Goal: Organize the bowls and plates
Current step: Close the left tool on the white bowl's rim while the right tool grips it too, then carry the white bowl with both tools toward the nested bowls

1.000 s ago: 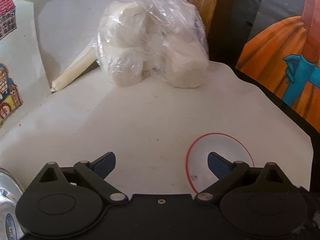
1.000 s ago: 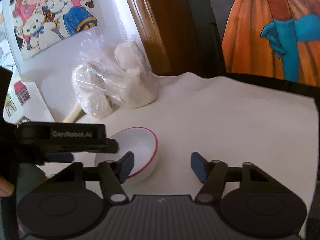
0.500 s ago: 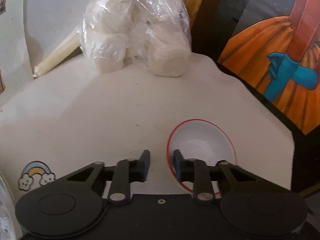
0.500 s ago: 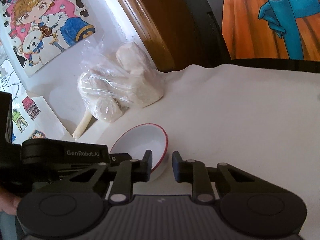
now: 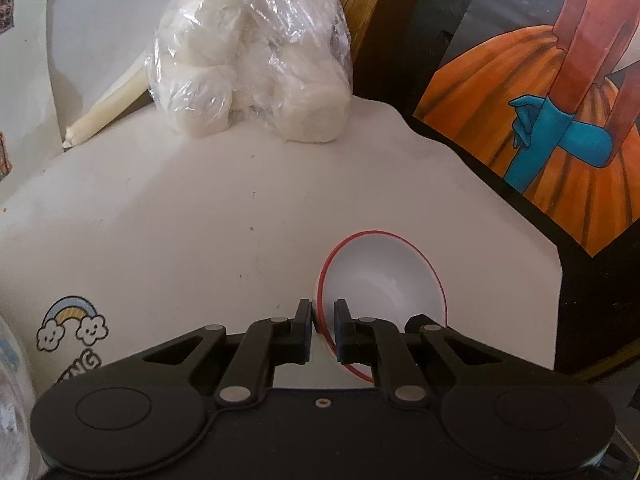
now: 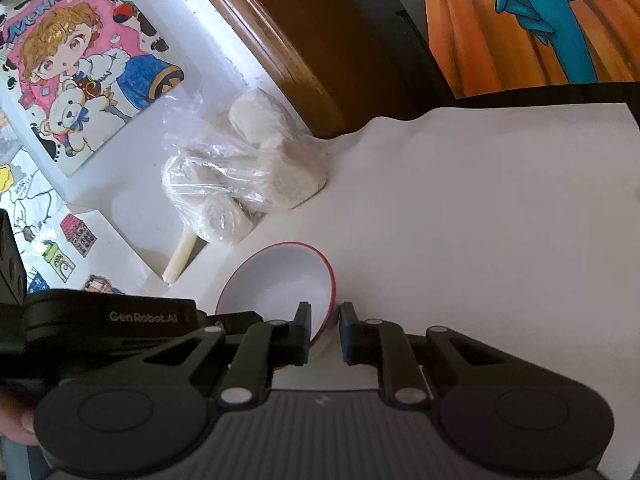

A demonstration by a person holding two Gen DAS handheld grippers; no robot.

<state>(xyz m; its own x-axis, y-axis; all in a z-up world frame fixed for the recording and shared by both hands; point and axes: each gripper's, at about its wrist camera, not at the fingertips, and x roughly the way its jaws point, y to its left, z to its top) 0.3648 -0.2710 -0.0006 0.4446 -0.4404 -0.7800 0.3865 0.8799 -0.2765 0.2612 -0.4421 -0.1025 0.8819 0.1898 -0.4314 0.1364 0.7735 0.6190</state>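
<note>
A white bowl (image 5: 384,280) with a red rim stands on the white table (image 5: 200,220). My left gripper (image 5: 322,320) straddles its left rim; the jaws are closing, with the rim between the pads and pressed by them. In the right wrist view the same bowl (image 6: 280,284) looks tilted. My right gripper (image 6: 324,320) has one finger inside and one outside the right rim, its jaws closing onto the wall. The left gripper's black housing (image 6: 112,316) reaches the bowl's far side.
A clear plastic bag of white lumps (image 5: 248,68) lies at the back of the table, with a cream stick (image 5: 108,108) beside it. An orange painting (image 5: 540,120) stands past the table's right edge. A rainbow sticker (image 5: 72,324) marks the near left.
Both grippers' jaws went from wide apart to closed around the bowl's rim, left on the left side, right on the right. The right wrist view has rolled.
</note>
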